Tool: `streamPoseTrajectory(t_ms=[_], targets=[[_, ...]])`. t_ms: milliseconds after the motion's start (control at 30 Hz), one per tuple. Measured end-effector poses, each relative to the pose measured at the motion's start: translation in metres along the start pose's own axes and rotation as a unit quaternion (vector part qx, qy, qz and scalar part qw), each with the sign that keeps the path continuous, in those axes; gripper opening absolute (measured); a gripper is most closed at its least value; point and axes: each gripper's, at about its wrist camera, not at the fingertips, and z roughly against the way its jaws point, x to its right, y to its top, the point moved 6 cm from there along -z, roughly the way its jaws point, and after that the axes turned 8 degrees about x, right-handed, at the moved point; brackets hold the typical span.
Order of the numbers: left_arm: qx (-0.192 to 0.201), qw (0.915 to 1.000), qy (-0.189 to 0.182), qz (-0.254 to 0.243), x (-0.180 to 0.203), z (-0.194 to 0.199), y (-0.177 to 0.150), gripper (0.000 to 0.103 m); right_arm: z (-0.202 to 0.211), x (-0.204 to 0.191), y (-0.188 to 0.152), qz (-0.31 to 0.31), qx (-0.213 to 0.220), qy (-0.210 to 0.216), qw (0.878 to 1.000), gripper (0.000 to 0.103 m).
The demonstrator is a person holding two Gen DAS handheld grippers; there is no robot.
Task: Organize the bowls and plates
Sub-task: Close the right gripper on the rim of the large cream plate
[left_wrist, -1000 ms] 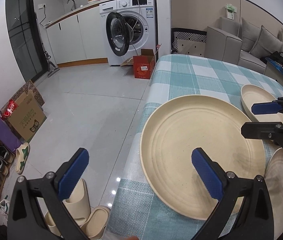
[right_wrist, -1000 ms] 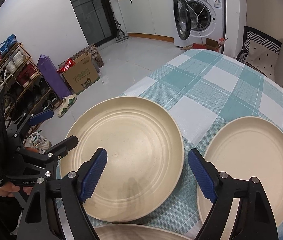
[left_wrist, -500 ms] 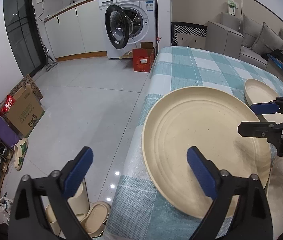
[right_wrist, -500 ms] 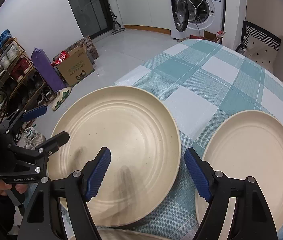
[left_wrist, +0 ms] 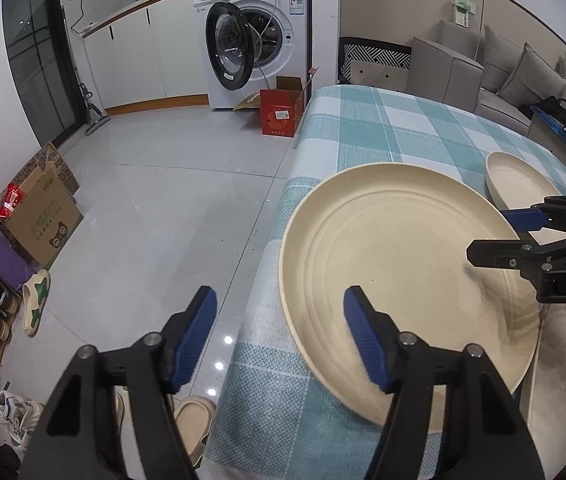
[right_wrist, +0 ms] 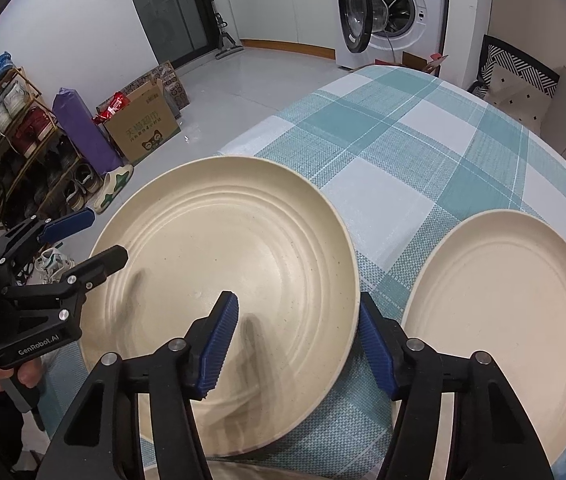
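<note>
Checked teal cloth covers the desk [right_wrist: 423,168] beside a washing machine [left_wrist: 259,36].
Right tool [right_wrist: 297,344] gapes, its blue fingers straddling the near rim of the large plate [right_wrist: 219,280], gripping nothing; left tool [left_wrist: 279,338] is likewise spread at that plate's opposite edge. Just beside lies a smaller plate [right_wrist: 503,320].

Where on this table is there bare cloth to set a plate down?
Free: the checked tablecloth beyond the large plate and smaller plate, toward the washing machine. Crowded: the near edge, where both plates and both grippers sit; only a narrow strip separates the plates.
</note>
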Motion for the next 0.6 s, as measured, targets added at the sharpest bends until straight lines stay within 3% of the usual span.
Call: streamPoseTrajectory(t_ms=[133,233,367,600], targets=[[-0.007,1.0000,-0.006,0.002,0.001,0.000,-0.003,0.051,0.001,0.002,-0.003,0.002,-0.003,-0.008,1.000,0.050],[-0.009,0.9999,-0.010,0.004,0.003,0.000,-0.005,0.047,0.004,0.003,-0.007,0.005,-0.004,-0.011,1.000,0.047],[-0.016,0.9998,-0.013,0.007,0.004,-0.001,-0.007,0.035,0.005,0.004,-0.010,0.003,-0.009,-0.009,1.000,0.045],[-0.023,0.9995,-0.018,0.011,0.005,0.000,-0.009,0.021,0.004,0.010,-0.013,-0.014,-0.018,-0.011,1.000,0.028]])
